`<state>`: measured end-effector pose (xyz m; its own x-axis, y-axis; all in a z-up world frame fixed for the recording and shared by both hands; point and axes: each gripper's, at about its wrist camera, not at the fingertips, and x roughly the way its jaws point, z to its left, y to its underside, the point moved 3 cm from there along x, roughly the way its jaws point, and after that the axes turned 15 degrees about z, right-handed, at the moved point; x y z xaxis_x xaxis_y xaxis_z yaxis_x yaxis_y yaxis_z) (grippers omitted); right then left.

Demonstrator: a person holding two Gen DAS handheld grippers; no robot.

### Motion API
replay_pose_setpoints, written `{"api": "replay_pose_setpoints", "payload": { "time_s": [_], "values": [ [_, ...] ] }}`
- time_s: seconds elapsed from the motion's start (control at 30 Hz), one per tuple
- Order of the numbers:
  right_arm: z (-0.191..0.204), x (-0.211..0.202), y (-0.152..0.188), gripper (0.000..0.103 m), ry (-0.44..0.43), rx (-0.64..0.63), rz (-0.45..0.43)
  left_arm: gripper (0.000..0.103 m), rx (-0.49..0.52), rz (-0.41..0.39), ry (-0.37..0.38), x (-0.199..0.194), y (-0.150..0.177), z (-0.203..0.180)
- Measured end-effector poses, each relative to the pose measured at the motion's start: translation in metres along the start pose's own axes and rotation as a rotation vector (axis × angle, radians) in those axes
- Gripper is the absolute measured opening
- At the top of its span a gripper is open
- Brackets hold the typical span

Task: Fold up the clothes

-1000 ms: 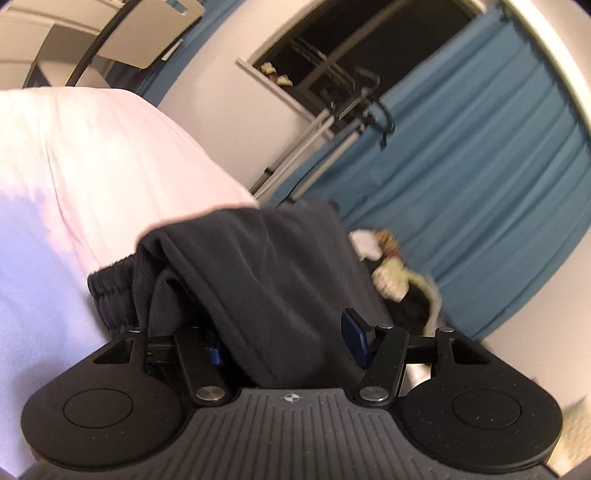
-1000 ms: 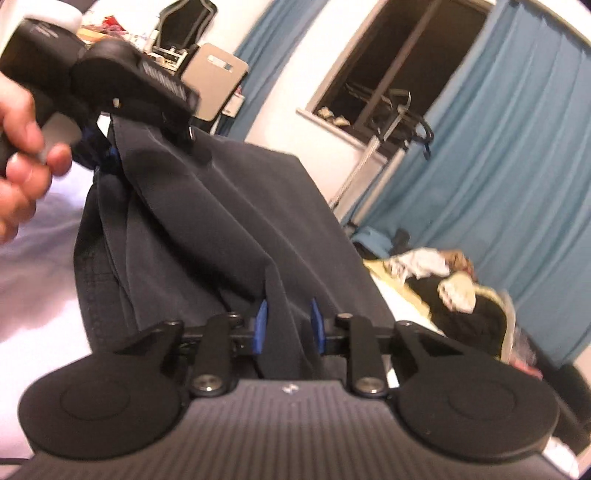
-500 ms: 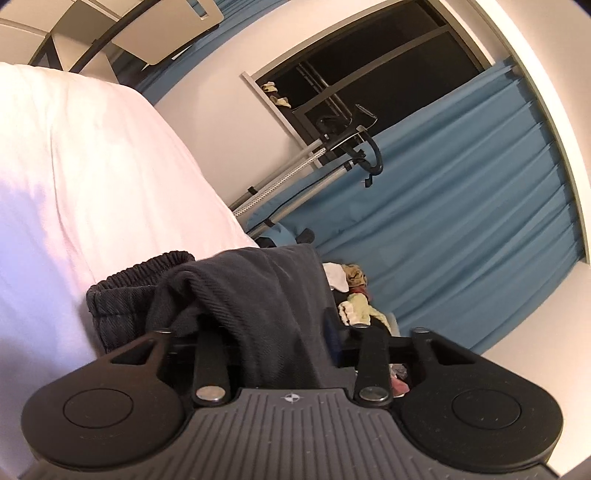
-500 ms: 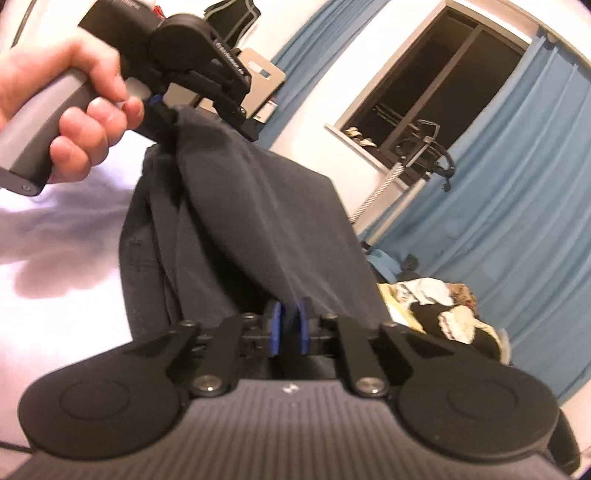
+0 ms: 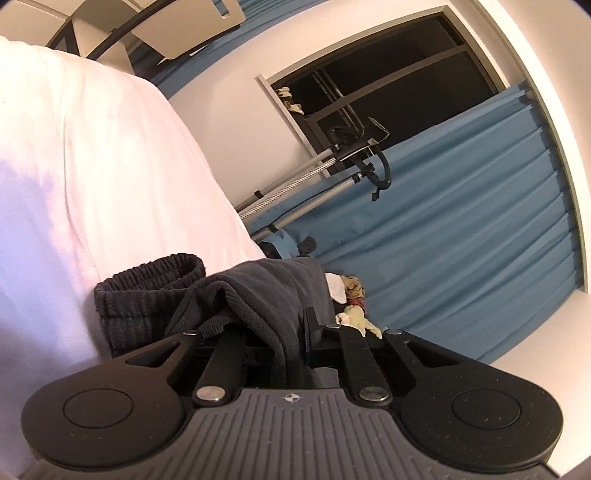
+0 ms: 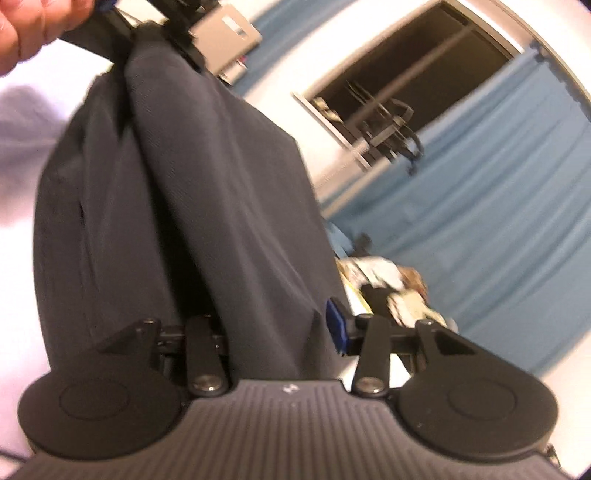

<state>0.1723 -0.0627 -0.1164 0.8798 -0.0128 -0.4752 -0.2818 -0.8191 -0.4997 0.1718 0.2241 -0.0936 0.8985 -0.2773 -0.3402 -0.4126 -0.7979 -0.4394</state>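
A dark grey pair of sweatpants (image 5: 255, 295) with a ribbed elastic waistband (image 5: 147, 277) lies on a white bed sheet (image 5: 92, 166). My left gripper (image 5: 275, 338) is shut on a bunched fold of the cloth near the waistband. In the right wrist view the same garment (image 6: 192, 192) stretches from my right gripper (image 6: 280, 332) up to the left gripper (image 6: 162, 22) at the top left. The right jaws stand wide apart with cloth draped between them; one blue pad (image 6: 337, 328) shows.
A pile of mixed clothes (image 5: 351, 299) lies beyond the bed edge, also in the right wrist view (image 6: 391, 284). Blue curtains (image 5: 461, 240), a dark window (image 5: 388, 85) and a metal rack (image 5: 332, 166) stand behind. A hand (image 6: 33, 26) holds the left gripper.
My right gripper was shut on the cloth half a second ago and now stands open. My left gripper closed on the cloth and rose, pulling the garment up.
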Motion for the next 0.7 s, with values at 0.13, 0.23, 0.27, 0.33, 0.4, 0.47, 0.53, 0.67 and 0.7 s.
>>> {"api": "replay_pose_setpoints", "payload": {
  "time_s": [0.13,0.23,0.27,0.33,0.4,0.47,0.53,0.67,0.7],
  "values": [
    [0.000,-0.004,0.026,0.039,0.027,-0.064,0.111,0.013,-0.007,0.003,-0.006,0.002,-0.002,0.004],
    [0.014,-0.012,0.032,0.018,-0.015,-0.093,0.113,0.013,0.011,0.007,-0.064,0.007,-0.004,0.007],
    [0.020,-0.017,0.032,0.014,-0.021,-0.115,0.102,0.013,0.015,0.005,-0.088,0.009,-0.006,0.009],
    [0.030,-0.026,0.029,0.014,-0.032,-0.132,0.077,0.013,0.030,0.010,-0.143,0.015,-0.011,0.014],
    [0.032,-0.032,0.028,0.014,-0.045,-0.136,0.059,0.014,0.035,0.029,-0.177,0.021,-0.015,0.019],
    [0.025,-0.037,0.028,0.015,-0.080,-0.096,0.053,0.014,0.041,0.034,-0.176,0.021,-0.016,0.017],
    [0.014,-0.043,0.027,0.015,-0.140,-0.018,0.051,0.015,0.058,0.040,-0.176,0.019,-0.016,0.011],
    [-0.007,-0.057,0.018,0.022,-0.334,0.212,0.009,0.059,0.047,0.094,-0.140,0.007,-0.014,0.002],
    [-0.009,-0.061,0.014,0.024,-0.362,0.244,-0.014,0.073,0.045,0.087,-0.126,-0.001,-0.012,-0.001]
  ]
}}
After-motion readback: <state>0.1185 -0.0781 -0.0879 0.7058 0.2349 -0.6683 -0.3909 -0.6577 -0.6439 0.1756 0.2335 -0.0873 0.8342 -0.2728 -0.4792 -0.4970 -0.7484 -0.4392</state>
